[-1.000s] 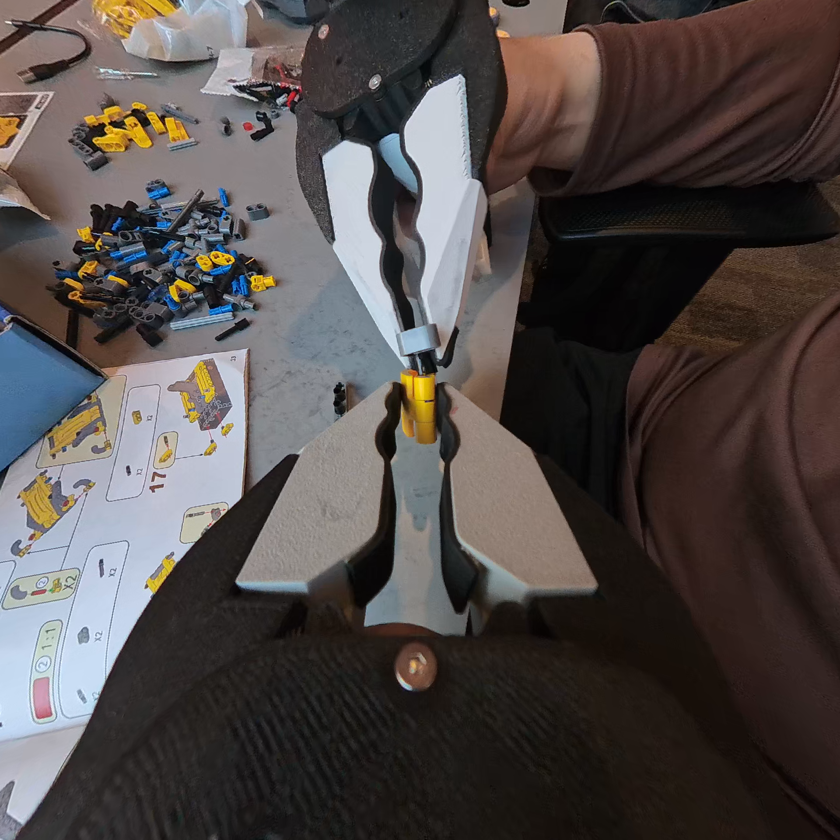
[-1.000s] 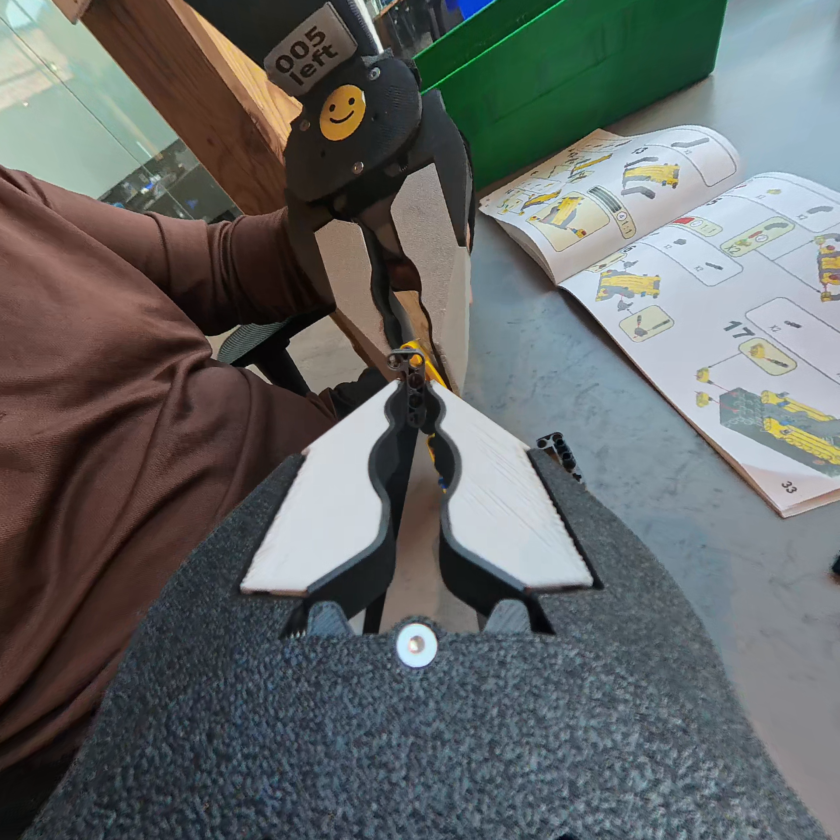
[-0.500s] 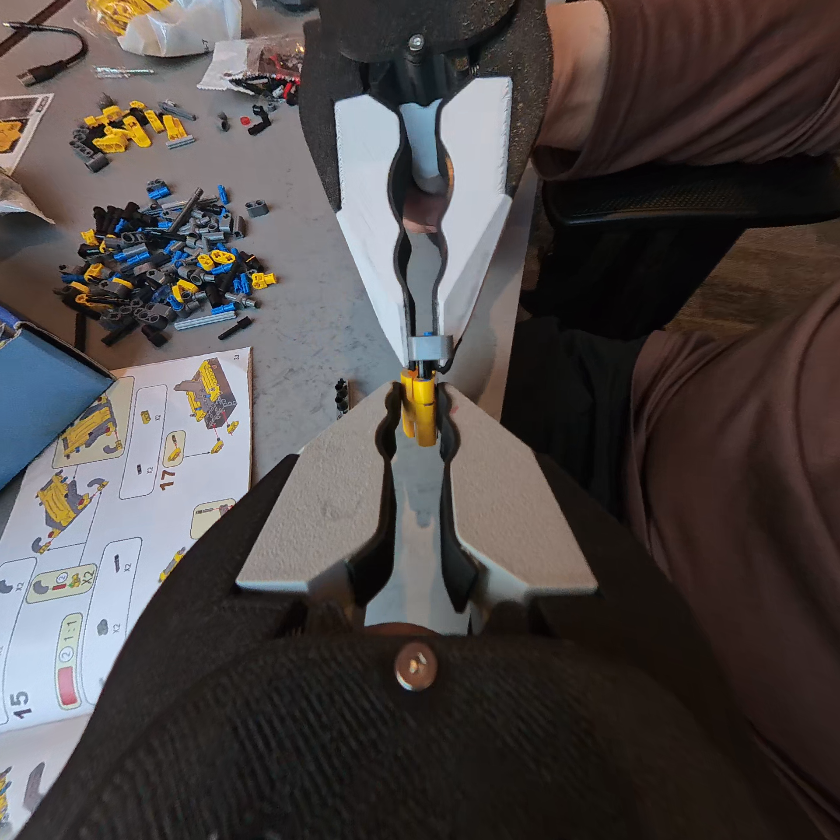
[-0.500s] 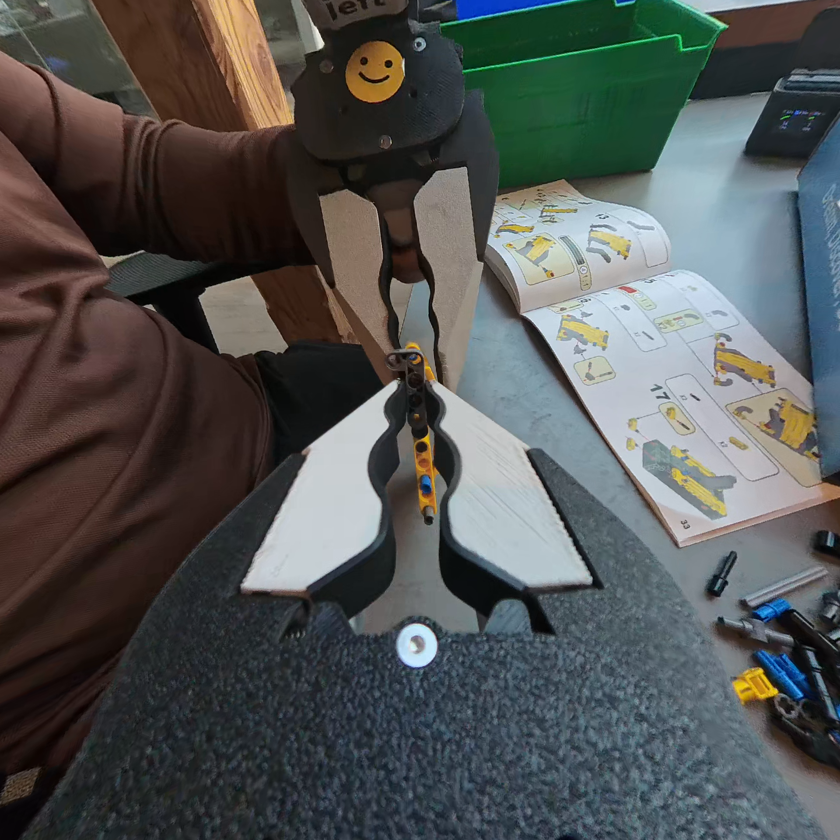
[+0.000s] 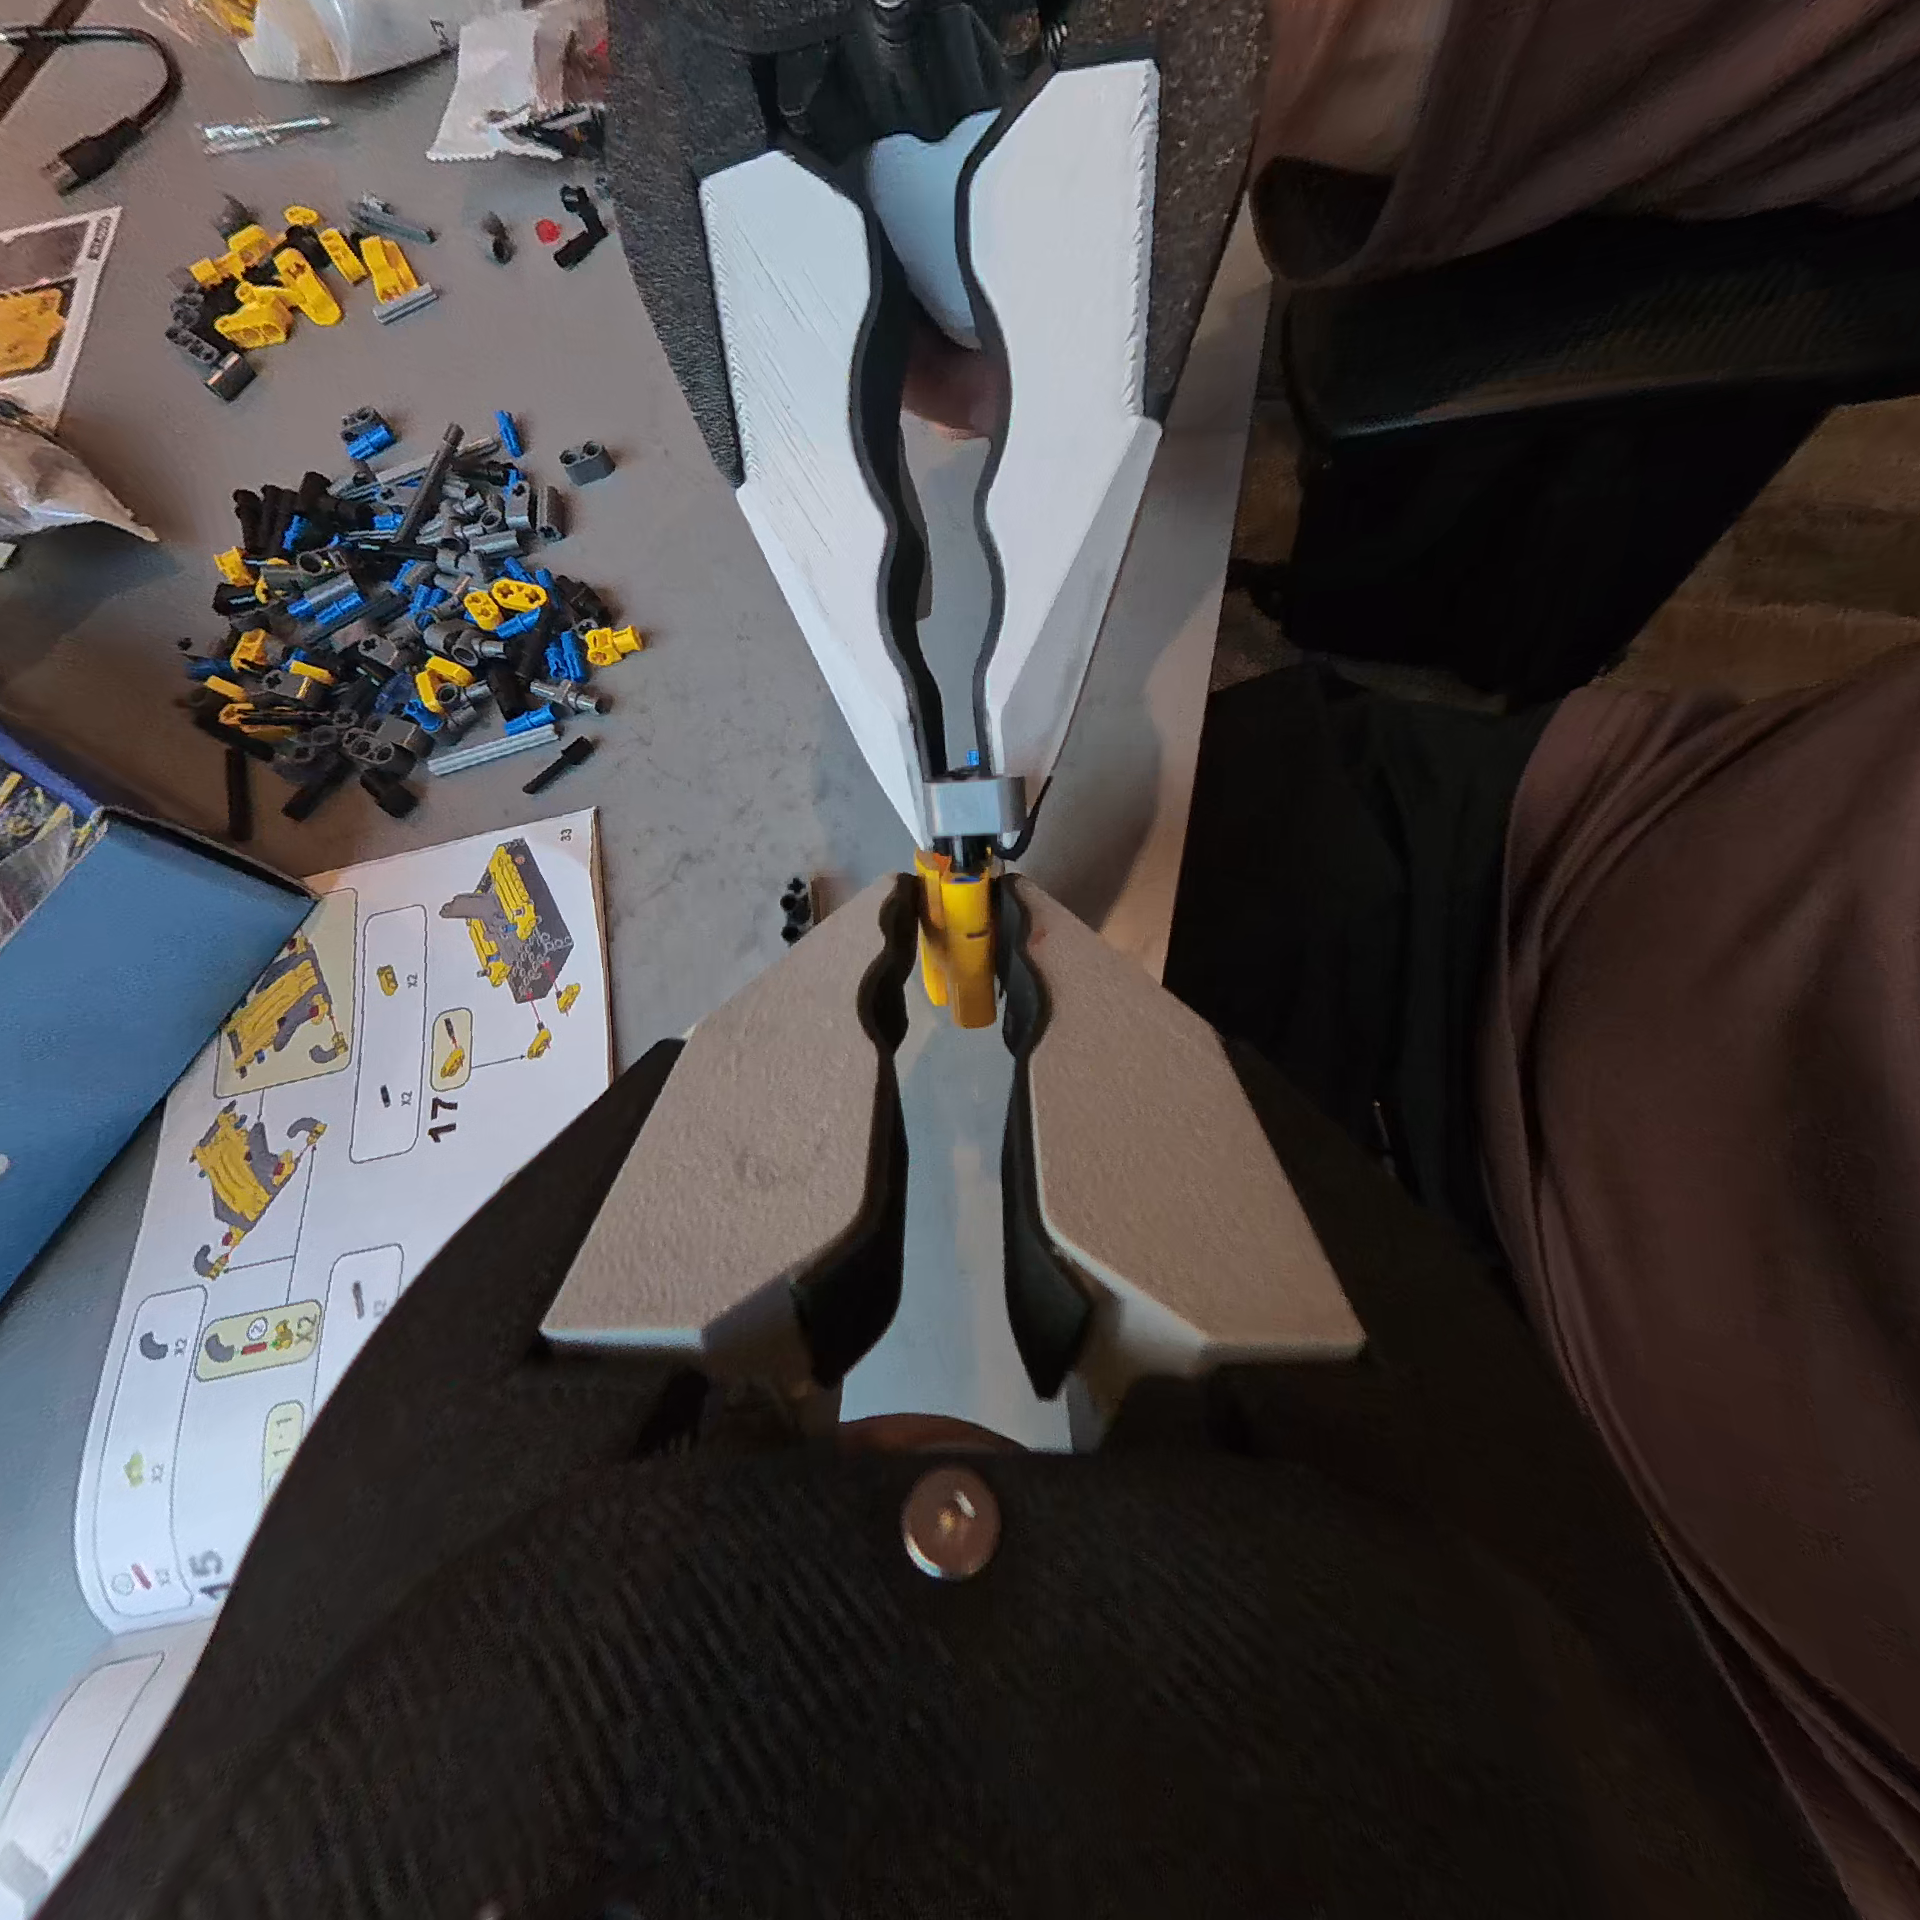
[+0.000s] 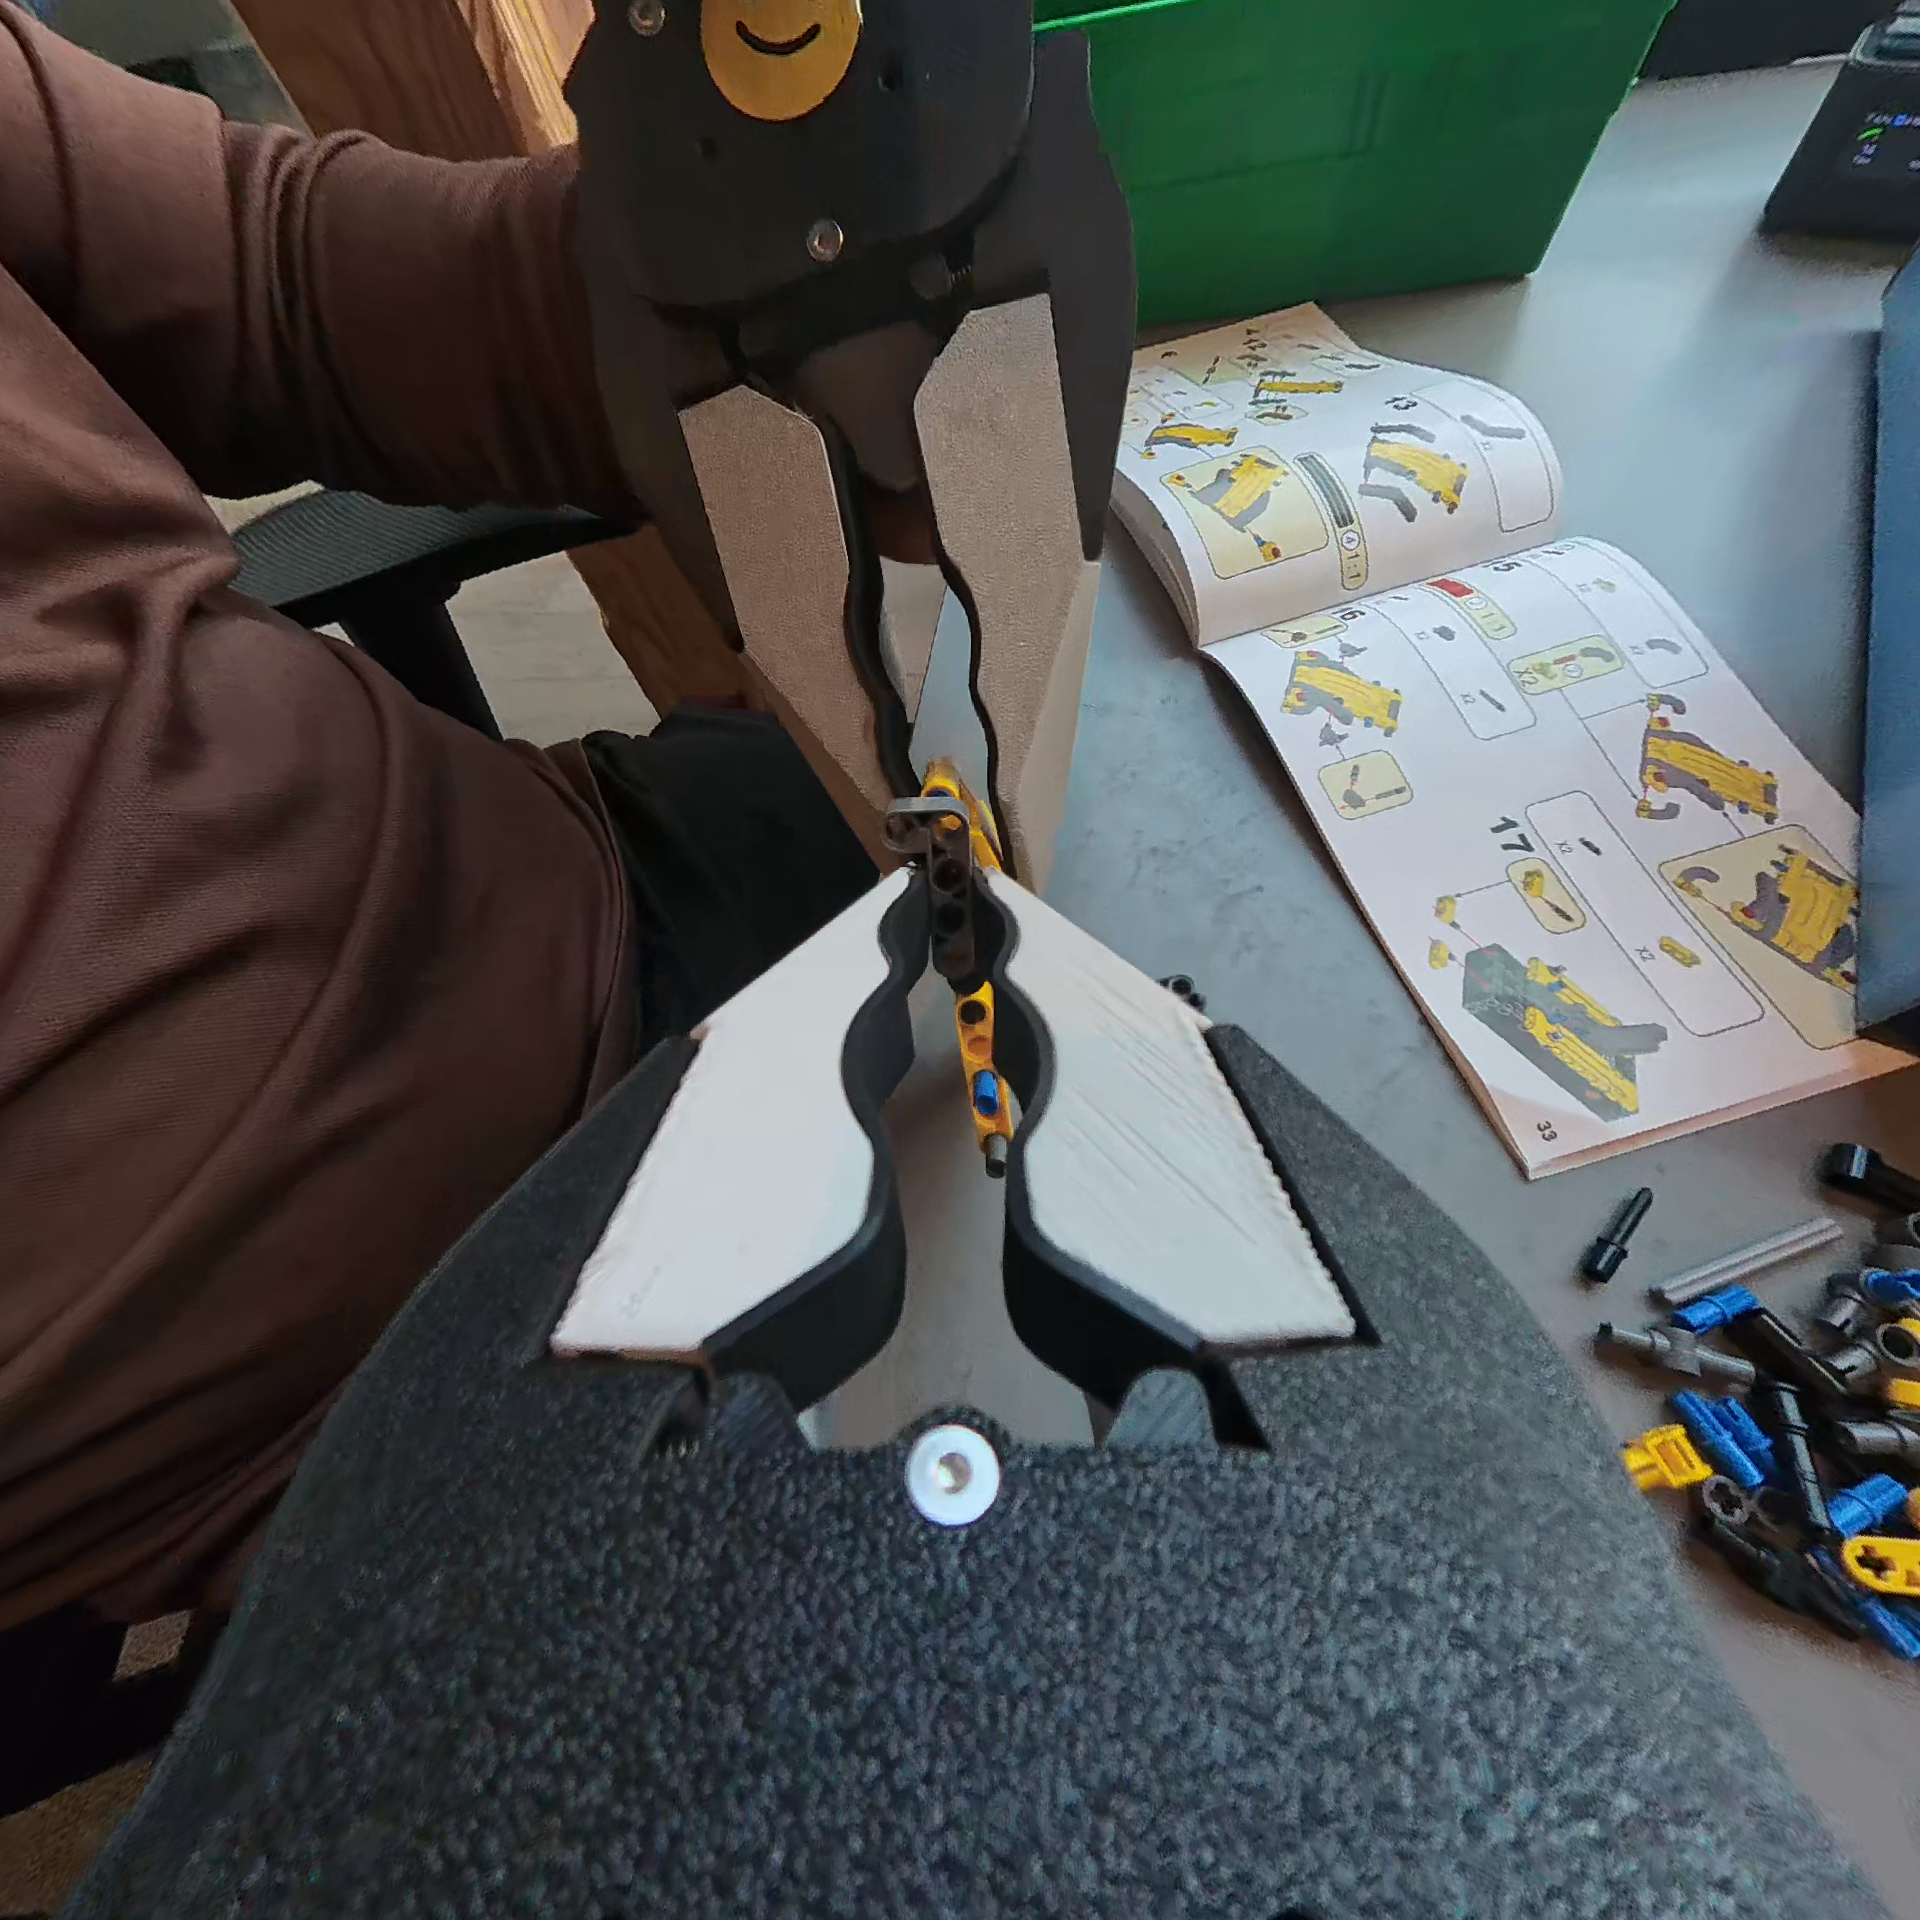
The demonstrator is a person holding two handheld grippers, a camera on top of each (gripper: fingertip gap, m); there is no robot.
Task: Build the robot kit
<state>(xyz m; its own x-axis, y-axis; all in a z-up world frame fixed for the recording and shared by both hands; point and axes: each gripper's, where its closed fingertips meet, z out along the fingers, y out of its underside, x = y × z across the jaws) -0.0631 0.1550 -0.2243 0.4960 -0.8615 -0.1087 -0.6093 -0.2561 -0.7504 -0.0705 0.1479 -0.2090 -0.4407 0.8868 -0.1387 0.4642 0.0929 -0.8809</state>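
Yellow and black plastic building pieces, joined into one small assembly (image 5: 961, 956), hang in the air between two hand-held grippers, just off the near edge of a grey table (image 5: 707, 727). An open instruction booklet (image 5: 416, 1039) lies flat on the table, and the assembly sits just beside its printed corner, nearer the seated person.

The left gripper (image 5: 956, 904) has its jaws drawn narrow and is clamped on the yellow end of the assembly. The right gripper (image 6: 951, 894) faces it tip to tip, its jaws also narrow, pinching a black beam with holes (image 6: 951, 914) topped by a grey connector (image 5: 971, 816). A yellow strip with a blue pin (image 6: 977, 1049) trails back between its fingers. The person's brown sleeve (image 6: 208, 831) fills the side away from the booklet.

Beyond the booklet lies a loose heap of black, blue, grey and yellow parts (image 5: 405, 623), and farther off a smaller yellow cluster (image 5: 291, 281). One tiny black piece (image 5: 795, 909) lies between the booklet and the grippers.

Containers: a blue box (image 5: 125, 987) overlaps the booklet's edge; its inside is hidden. A green bin (image 6: 1351, 135) stands behind the booklet, contents out of sight. A clear bag (image 5: 332, 31) at the far end holds some yellow parts.
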